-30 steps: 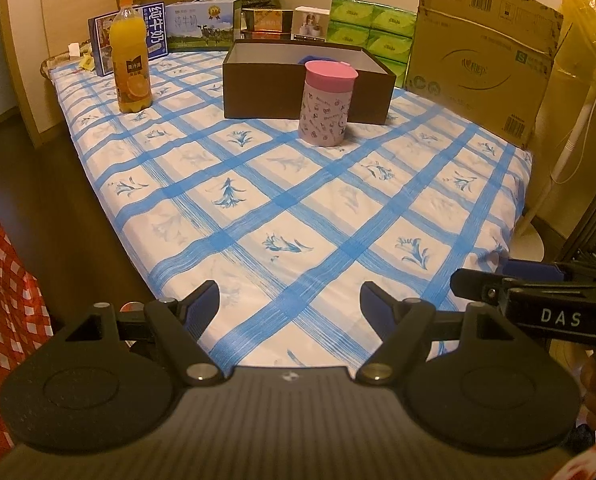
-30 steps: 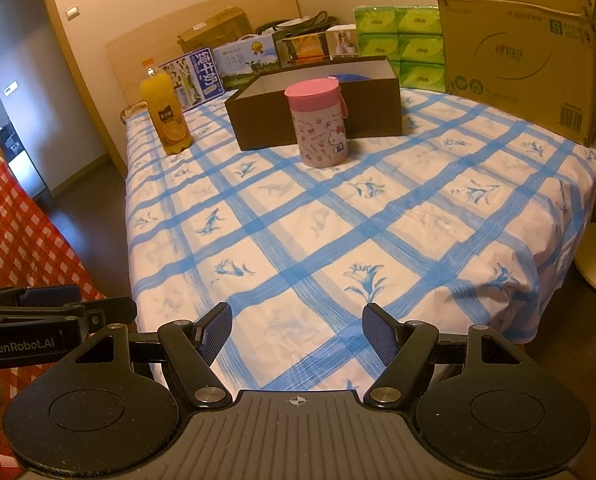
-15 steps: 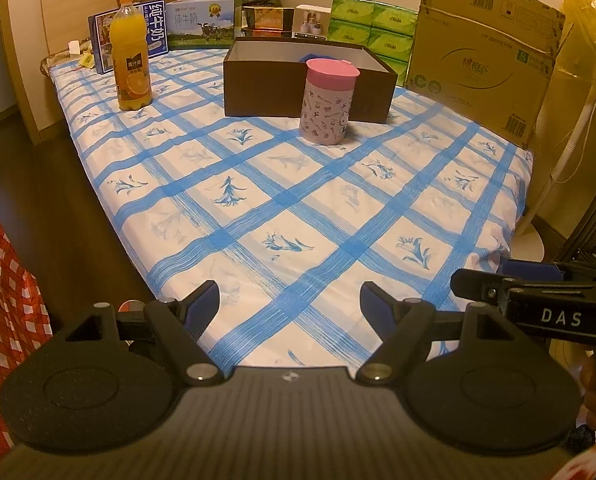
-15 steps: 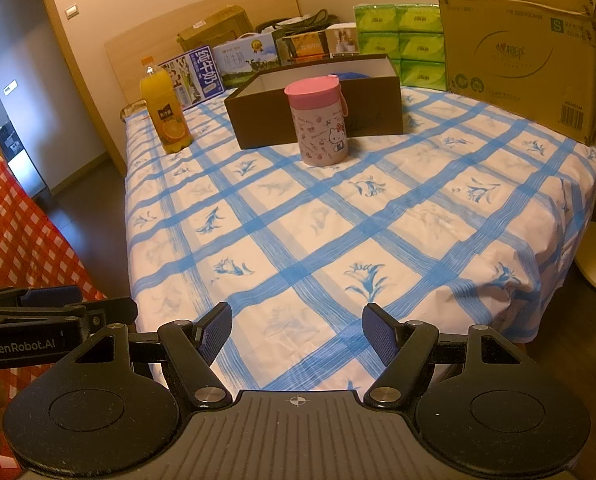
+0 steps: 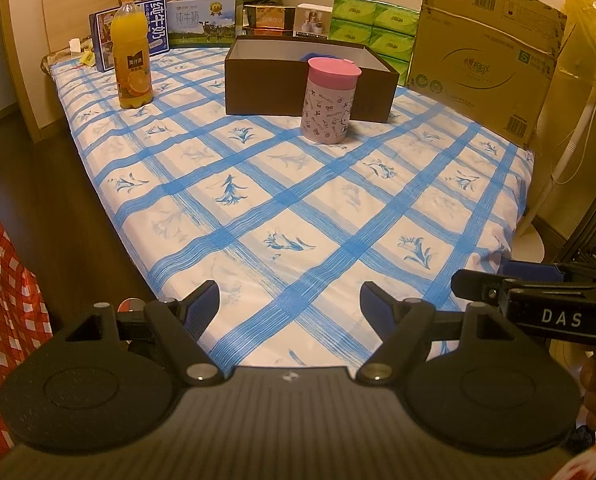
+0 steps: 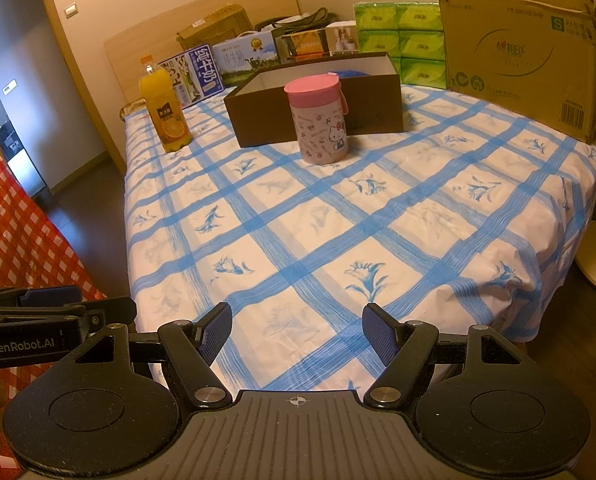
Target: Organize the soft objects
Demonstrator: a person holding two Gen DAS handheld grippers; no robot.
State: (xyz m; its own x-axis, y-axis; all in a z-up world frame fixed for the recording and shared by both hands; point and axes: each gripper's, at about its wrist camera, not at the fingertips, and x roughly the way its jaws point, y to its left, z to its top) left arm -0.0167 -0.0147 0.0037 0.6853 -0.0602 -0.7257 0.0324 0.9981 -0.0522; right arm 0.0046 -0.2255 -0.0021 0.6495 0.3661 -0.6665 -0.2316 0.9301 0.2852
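At the near edge of the bed [image 5: 298, 208], your two claws hang side by side over the blue-checked sheet, both angled down toward it. Your left claw [image 5: 290, 304] has its jaws spread wide with nothing but sheet between them. Your right claw [image 6: 297, 328] is spread just as wide and is equally empty. In the left view you see the right claw's side at the right edge, and in the right view the left claw's side shows at the left edge, so the two are close together.

Far up the bed stands a dark open box [image 5: 310, 80], and something blue [image 5: 318, 55] peeks above its far rim; you cannot tell from here what it is, only that it lies inside. Just in front of the box, touching or nearly touching its front wall, stands an upright cup [image 6: 319, 120] with a pink lid and cartoon print. To the left of the box, well apart from it, an orange juice bottle [image 5: 131, 56] stands upright. Behind them, milk cartons [image 5: 206, 22], green tissue packs [image 6: 400, 46] and a big cardboard box [image 5: 486, 56] line the head and right side. A red checked cloth [image 6: 14, 236] hangs to your left, beside the bed.
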